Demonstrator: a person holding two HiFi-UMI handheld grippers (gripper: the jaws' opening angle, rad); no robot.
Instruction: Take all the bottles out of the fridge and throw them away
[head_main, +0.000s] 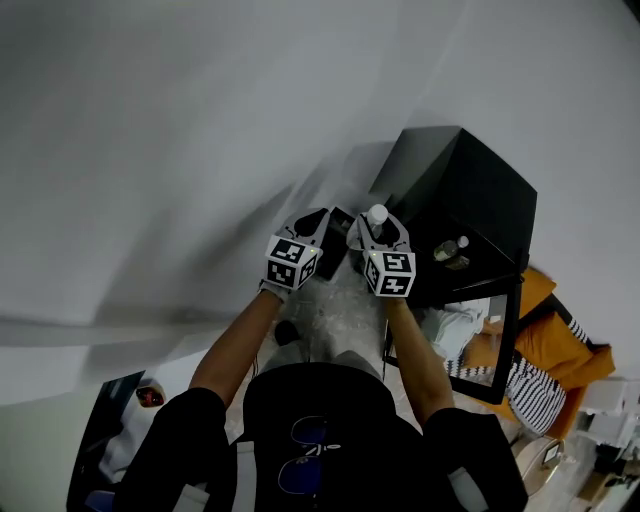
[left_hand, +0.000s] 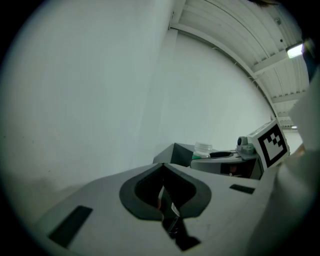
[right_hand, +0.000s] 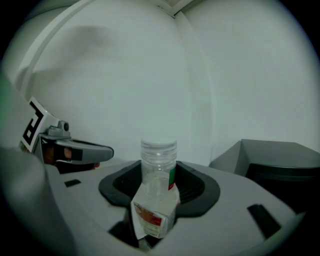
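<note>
The right tongs (right_hand: 159, 182) are clamped on a small clear bottle (right_hand: 158, 152), gripping it low at the label with the cap up. The left tongs (left_hand: 163, 187) are closed together on nothing. The thin plastic looks squeezed, so I judge that a jolt or a slackened grip could let it slip and drop. Below lies a pale mottled floor (head_main: 330, 310). Beyond, on the right, stands the black fridge (head_main: 470, 185), its door open and another bottle (head_main: 450, 249) inside. A bare white wall (head_main: 180, 130) stands behind it, and no bin shows.

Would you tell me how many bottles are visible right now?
2: one bottle held in the right gripper, another bottle inside the open black fridge; more may be hidden inside.
</note>
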